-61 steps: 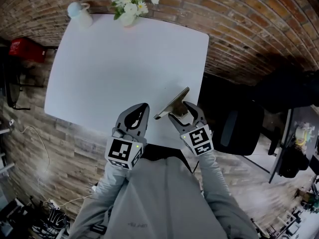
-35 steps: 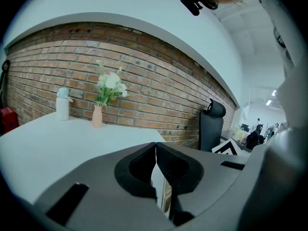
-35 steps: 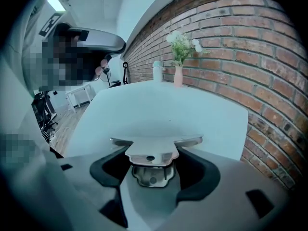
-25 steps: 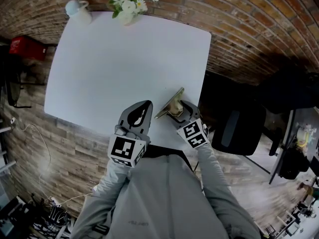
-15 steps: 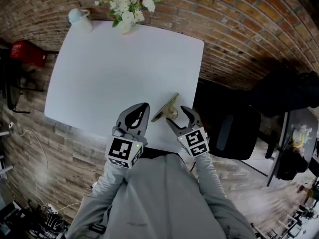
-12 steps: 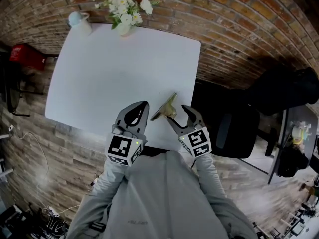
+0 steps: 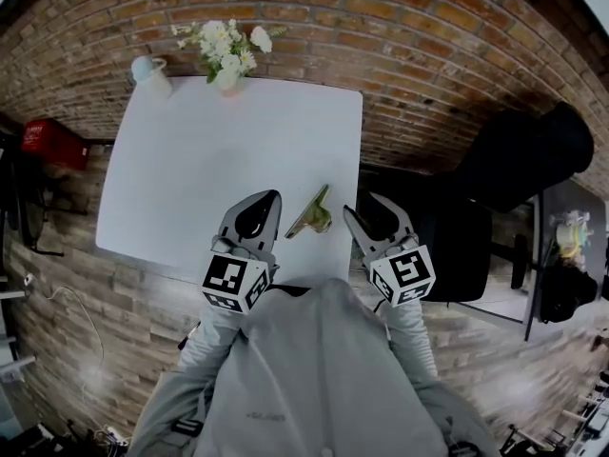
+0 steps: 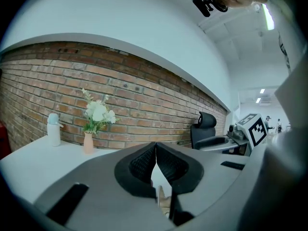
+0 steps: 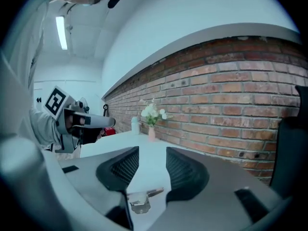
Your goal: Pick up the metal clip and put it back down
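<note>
Left to right across the white worktop (image 7: 219,160), places reckoned from the flower vase (image 7: 226,77) at the far edge.

(a) Left tongs (image 7: 259,203): on the person's side of the vase, near the front edge. The jaws are pressed together with nothing between them.

(b) Metal clip (image 7: 310,216): well apart from the vase, toward the near right corner. It lies free on the worktop between the two tongs and touches neither. It appears brass-coloured, with a long flat blade running toward the vase and a rounded, bulkier end nearest the person.

(c) Right tongs (image 7: 364,208): farthest right of the vase, beyond the worktop's right edge. The jaws stand apart and are closing, and no pad is on the clip.

Handling, as a judgement: the clip looks light, thin and rigid. Its smooth faces are likely to slide or twist under the pads. The surest hold is probably across the bulkier rounded end, with the pads flat on opposite faces.
</note>
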The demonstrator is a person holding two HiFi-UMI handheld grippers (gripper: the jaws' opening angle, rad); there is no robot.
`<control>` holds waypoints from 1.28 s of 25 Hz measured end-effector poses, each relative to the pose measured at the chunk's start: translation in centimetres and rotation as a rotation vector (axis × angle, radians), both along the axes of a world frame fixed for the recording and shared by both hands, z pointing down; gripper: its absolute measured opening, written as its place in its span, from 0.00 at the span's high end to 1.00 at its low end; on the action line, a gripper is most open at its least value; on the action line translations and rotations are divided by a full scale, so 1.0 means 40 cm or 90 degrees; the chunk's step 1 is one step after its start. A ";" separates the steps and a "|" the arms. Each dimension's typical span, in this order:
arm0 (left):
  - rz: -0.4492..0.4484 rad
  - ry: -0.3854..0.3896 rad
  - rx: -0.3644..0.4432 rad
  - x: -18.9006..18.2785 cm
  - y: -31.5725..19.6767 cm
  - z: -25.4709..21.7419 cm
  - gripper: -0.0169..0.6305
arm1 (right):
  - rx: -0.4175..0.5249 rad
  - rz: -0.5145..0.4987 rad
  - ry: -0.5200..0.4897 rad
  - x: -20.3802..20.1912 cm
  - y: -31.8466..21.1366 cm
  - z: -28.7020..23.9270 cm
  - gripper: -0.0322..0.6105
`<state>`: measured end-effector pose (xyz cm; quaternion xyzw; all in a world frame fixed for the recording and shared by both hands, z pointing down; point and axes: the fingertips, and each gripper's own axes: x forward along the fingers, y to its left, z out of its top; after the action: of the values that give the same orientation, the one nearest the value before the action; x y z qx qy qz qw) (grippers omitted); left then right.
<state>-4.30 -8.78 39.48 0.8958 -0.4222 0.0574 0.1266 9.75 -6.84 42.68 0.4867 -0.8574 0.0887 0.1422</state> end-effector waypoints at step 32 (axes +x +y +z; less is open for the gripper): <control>0.042 0.006 -0.011 0.037 0.045 -0.012 0.93 | 0.112 0.119 -0.075 0.163 0.102 -0.161 0.91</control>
<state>-2.84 -6.97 38.99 0.9084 -0.3913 0.0607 0.1344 16.25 -2.76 36.24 0.5693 -0.8194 0.0543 0.0396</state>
